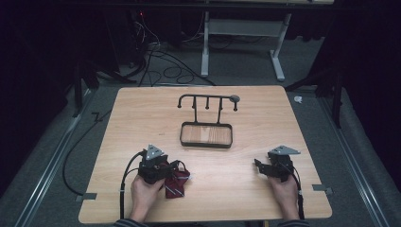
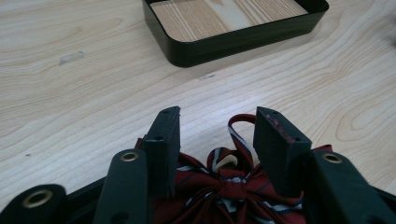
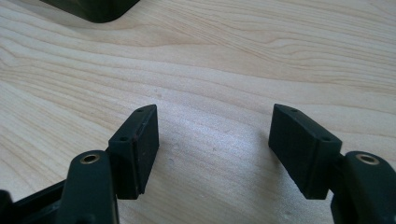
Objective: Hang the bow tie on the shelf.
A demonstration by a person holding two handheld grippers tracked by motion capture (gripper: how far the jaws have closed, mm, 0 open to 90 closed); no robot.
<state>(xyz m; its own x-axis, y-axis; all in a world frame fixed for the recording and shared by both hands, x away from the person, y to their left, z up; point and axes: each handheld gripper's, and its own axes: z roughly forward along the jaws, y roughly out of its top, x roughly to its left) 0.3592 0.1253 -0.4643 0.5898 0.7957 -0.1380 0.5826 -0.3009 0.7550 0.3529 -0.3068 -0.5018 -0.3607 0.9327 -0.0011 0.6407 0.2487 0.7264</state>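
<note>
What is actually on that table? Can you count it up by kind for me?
Striped red bow tie: 1
Black rack with hooks and tray: 1
Hand-held grippers: 2, left gripper and right gripper
Total: 4

One desk (image 1: 142, 109) fills the middle of the frame. On it stands one black rack (image 1: 206, 101) with one tray base (image 1: 206, 135), at centre. One red striped cloth bundle (image 1: 176, 182) lies at lower left. Two hand-held grippers are present: the left hand-held gripper (image 1: 177, 166) at lower left, the right hand-held gripper (image 1: 257, 165) at lower right.
</note>
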